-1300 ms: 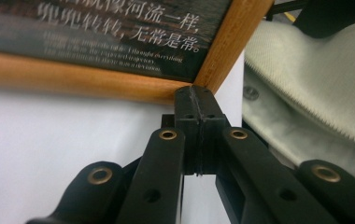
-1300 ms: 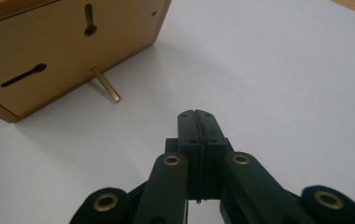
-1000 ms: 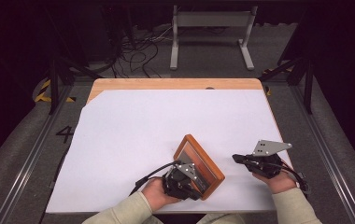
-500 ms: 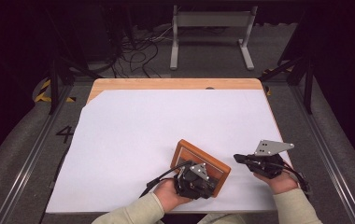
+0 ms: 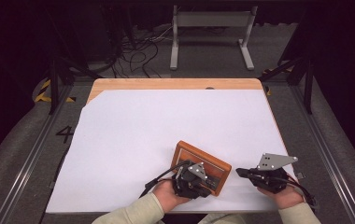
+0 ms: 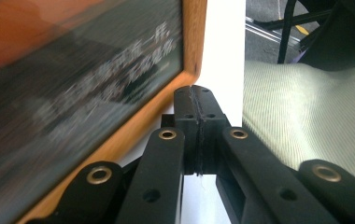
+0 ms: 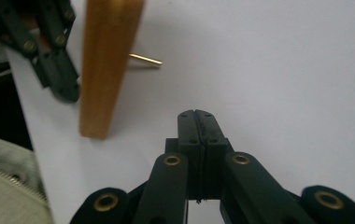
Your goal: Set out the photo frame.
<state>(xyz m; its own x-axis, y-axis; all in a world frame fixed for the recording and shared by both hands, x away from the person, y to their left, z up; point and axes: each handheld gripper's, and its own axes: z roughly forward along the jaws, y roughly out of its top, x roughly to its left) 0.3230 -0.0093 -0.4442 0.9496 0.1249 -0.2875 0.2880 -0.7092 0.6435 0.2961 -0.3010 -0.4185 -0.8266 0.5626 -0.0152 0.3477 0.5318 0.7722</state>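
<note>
Dark room with a tangle of cables on the floor and a grey metal stand [image 5: 211, 28] at the back, and in the middle a wooden table [image 5: 175, 84] almost fully covered by a big white sheet [image 5: 166, 135].

Going left to right along the near edge: the left gripper [image 5: 202, 185] comes up from the person's left hand [image 5: 168, 195], cable looping off to the side. Its jaws are pressed flat together with nothing between them; in the left gripper view you can see the two black pads meeting in a thin seam. It sits over the near end of the wooden frame [image 5: 202, 164], an orange-brown framed panel with a dark face, lying at an angle on the sheet. In the left gripper view the frame's [image 6: 119, 140] edge runs right alongside the closed tips, with blurry pale lettering on the dark panel. Can't say for sure whether the tips actually touch the wood.

Just to the right of the frame, with a strip of white sheet between, is the right gripper [image 5: 241, 172], grey three-cornered plate on top, pointing left toward the frame. Its jaws are also fully closed and empty. In the right gripper view the frame's [image 7: 108, 65] wooden side stands ahead and to the left of the tips, clearly apart from them, and a thin brass pin [image 7: 145, 59] pokes out from behind it over the sheet.
</note>
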